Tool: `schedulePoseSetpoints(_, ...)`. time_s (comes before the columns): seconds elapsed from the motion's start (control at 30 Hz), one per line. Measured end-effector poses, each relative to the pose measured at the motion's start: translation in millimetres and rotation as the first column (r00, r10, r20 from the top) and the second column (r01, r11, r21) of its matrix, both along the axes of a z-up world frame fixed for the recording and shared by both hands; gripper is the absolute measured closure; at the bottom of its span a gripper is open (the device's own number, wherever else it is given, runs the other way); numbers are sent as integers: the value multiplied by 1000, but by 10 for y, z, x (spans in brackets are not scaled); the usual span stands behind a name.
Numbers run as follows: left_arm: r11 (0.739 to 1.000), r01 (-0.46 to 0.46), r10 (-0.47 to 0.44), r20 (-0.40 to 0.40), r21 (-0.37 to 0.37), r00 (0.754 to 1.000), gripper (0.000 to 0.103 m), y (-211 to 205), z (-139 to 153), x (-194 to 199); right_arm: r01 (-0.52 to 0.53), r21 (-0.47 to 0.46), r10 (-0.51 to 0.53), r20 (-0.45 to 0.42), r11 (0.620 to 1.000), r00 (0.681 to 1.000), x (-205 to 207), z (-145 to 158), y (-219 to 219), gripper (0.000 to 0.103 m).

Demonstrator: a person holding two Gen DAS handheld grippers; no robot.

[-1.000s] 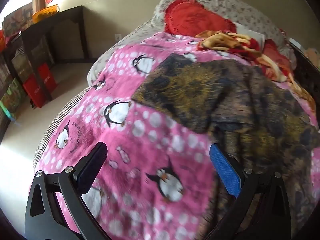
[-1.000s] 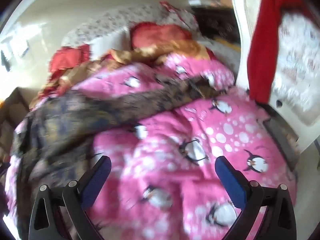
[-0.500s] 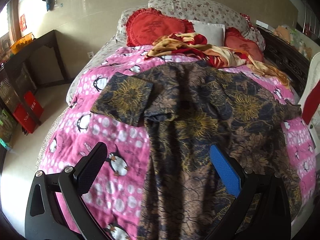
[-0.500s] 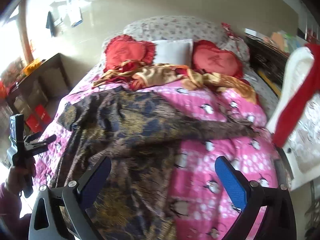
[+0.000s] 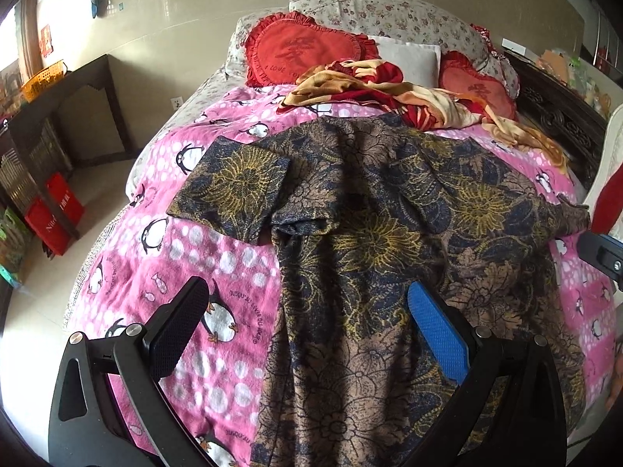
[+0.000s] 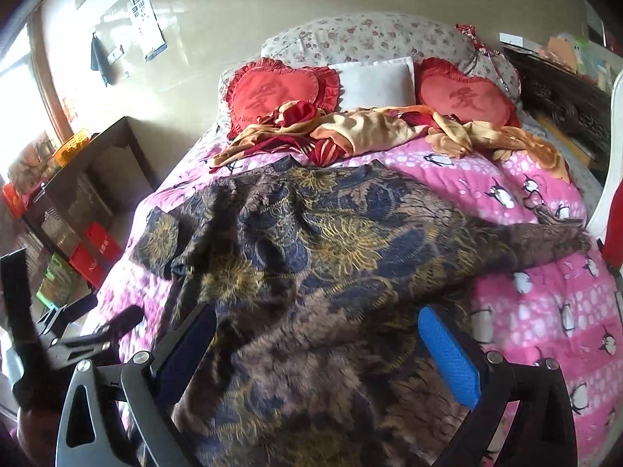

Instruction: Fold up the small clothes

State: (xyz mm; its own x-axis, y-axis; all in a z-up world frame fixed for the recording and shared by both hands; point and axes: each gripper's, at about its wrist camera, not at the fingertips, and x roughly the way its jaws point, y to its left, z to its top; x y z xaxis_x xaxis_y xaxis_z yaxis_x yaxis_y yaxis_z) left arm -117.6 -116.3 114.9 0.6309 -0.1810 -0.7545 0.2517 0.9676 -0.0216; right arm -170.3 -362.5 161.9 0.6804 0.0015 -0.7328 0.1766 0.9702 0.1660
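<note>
A dark brown and navy garment with gold flower print point(image 5: 373, 233) point(image 6: 331, 257) lies spread on a pink penguin blanket point(image 5: 163, 257) point(image 6: 545, 303). One short sleeve point(image 5: 233, 190) lies flat to the left; the other sleeve point(image 6: 545, 241) stretches to the right edge of the bed. My left gripper point(image 5: 307, 315) hovers open above the garment's lower left part, nothing between its fingers. My right gripper point(image 6: 317, 338) is open above the garment's lower middle, holding nothing. Part of the right gripper point(image 5: 601, 253) shows at the right edge of the left wrist view.
Two red heart cushions point(image 6: 280, 93), a white pillow point(image 6: 373, 78) and a crumpled orange and red cloth point(image 6: 370, 128) lie at the head of the bed. A dark shelf point(image 5: 66, 116) with red boxes stands left, a white chair with red cloth point(image 6: 615, 194) right.
Both grippers have pulled back and up from close above the blanket, so the whole bed now shows. The garment now lies spread out with both sleeves extended.
</note>
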Motion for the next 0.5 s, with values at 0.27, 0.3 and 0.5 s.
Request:
schedulePoseSetpoints(0.27,1000,-26,26,-33,-13,999,0,23,-137,178,-40,-25,39,-29,999,999,258,-158,180,0)
schedulePoseSetpoints(0.3,999,-29,29,-36,-13,999,0,21,-150,192,-44,-35,43,-33,998,999,290,-184,209,0)
schedulePoseSetpoints(0.5,999,-33,32,-46,-7,998,0,-6,-215,252,-50,-58,47,-43,997,998,380,-288,270,0)
